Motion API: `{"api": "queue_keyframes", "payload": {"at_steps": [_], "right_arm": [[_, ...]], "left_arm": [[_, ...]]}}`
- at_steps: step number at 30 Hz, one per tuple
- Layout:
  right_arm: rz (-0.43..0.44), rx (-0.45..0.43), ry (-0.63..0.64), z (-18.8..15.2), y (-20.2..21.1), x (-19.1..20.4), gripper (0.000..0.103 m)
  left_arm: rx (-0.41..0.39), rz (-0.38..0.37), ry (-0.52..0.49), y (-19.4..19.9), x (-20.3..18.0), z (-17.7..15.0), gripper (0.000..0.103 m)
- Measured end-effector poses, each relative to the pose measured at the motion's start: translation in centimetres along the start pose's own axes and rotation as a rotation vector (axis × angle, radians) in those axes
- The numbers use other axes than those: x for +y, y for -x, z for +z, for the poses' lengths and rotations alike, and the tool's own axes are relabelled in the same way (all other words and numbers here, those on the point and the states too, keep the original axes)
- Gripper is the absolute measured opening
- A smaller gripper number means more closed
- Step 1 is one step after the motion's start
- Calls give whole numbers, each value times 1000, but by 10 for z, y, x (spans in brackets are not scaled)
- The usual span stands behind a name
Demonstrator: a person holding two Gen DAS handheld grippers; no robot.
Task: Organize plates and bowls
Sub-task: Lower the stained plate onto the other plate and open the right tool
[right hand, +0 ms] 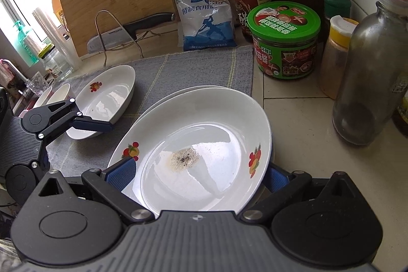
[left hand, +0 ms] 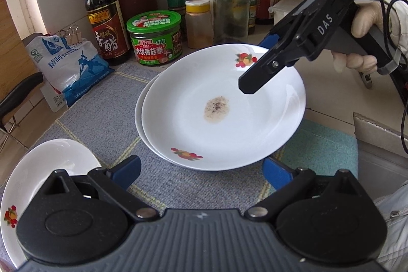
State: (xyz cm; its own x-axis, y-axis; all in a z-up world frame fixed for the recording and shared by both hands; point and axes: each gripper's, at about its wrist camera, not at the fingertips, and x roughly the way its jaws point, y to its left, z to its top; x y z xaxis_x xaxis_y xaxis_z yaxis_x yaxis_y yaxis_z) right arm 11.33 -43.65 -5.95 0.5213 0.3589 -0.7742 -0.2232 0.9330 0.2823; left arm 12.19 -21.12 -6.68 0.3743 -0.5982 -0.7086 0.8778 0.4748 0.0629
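Evidently the step in hand is the setting of the top plate (left hand: 224, 108) onto the plate beneath it (left hand: 139, 108), both lying on the grey woven mat (left hand: 102, 116) in front of the green-lidded mushroom sauce jar (left hand: 155, 38). The right gripper (right hand: 196, 176) is seen with its blue pads on either side of the top plate's near rim, one above and one below, so the jaws are judged clenched on that plate. A smear of dried residue (left hand: 216, 109) sits at the plate's centre. For a clean release, the top plate should be lowered until its rim is centred over the lower one, then the jaws eased apart without dragging. The left gripper (left hand: 201, 170) is held with jaws released, gripping nothing, just short of the stack; a third plate (left hand: 43, 170) waits on the mat at its left.
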Motion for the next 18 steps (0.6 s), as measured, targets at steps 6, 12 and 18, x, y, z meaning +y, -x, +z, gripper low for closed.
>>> {"api": "queue_keyframes", "payload": {"at_steps": [6, 12, 18], "right_arm": [[-37, 1, 13, -3, 2, 5, 103], [-78, -4, 20, -8, 3, 13, 103], [-137, 6, 4, -16, 1, 15, 103]], "left_arm": [[-43, 33, 44, 24, -5, -8, 101], [-81, 93, 116, 47, -8, -19, 101], [-70, 193, 229, 64, -9, -34, 101]]}}
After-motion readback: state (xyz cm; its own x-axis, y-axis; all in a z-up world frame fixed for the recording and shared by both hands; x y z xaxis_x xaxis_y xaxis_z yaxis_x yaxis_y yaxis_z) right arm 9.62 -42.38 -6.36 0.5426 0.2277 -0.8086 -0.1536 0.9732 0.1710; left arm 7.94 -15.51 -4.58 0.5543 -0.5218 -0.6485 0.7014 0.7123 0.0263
